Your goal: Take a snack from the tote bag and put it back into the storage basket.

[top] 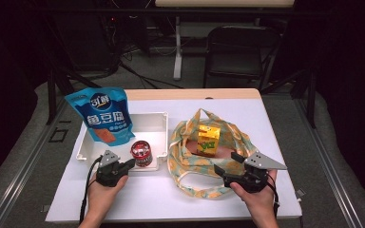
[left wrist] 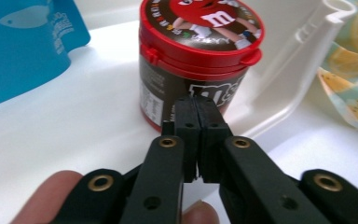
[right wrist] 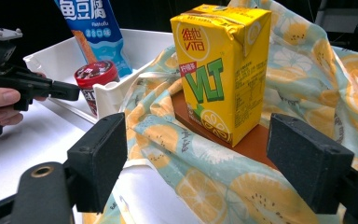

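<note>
the left gripper has its fingers pressed tight together with nothing between them; their tips sit right at the side of the red-lidded candy jar, which stands upright in the white tray beside the blue snack bag. the right gripper has its fingers wide apart; they point at the yellow drink box, upright inside the lemon cloth bag on the surface.

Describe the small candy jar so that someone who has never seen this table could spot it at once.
Start at the white tray on the table's left half, beside the lemon-print cloth bag. The candy jar stands upright in the tray's near corner, in front of the blue snack pouch. It is the one round thing: dark body, red lid with cartoon candy figures.
</note>
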Tool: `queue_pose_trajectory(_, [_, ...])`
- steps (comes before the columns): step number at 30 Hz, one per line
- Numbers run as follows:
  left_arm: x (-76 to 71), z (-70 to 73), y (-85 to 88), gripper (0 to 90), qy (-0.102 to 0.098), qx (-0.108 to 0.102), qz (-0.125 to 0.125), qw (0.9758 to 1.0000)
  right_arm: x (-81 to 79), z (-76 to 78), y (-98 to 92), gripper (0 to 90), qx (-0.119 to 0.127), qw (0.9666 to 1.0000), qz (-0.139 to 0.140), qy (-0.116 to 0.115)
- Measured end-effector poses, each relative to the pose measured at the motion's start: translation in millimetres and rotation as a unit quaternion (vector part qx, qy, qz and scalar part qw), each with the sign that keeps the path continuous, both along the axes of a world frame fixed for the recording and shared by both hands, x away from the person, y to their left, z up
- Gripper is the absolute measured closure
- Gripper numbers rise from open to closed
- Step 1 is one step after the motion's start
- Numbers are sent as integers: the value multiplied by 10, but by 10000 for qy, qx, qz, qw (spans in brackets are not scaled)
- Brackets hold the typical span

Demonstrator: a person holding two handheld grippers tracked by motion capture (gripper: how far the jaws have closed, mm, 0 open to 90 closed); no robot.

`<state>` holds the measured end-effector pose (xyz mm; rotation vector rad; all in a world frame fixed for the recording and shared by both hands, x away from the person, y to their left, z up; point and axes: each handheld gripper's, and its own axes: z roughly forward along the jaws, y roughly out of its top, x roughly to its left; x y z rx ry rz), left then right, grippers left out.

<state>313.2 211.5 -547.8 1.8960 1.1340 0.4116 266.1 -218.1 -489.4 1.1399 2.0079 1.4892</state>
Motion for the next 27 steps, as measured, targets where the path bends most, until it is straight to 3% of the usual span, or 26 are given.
queue_pose_trajectory(5, [90,4,-38,900,96,-151,28,9998,1,-2,0,209,2,10000,-6,5])
queue_pose_trajectory(14, [277,4,-142,900,149,-12,-87,9999,6,-3,-14,210,29,10000,-51,-1])
queue_pose_trajectory(23, [464,92,-237,900,126,-130,-93,9998,7,-1,-20,211,30,10000,-56,5])
queue_pose_trajectory(27, [536,91,-261,900,203,-153,-67,9997,8,-4,-22,212,26,10000,-52,9])
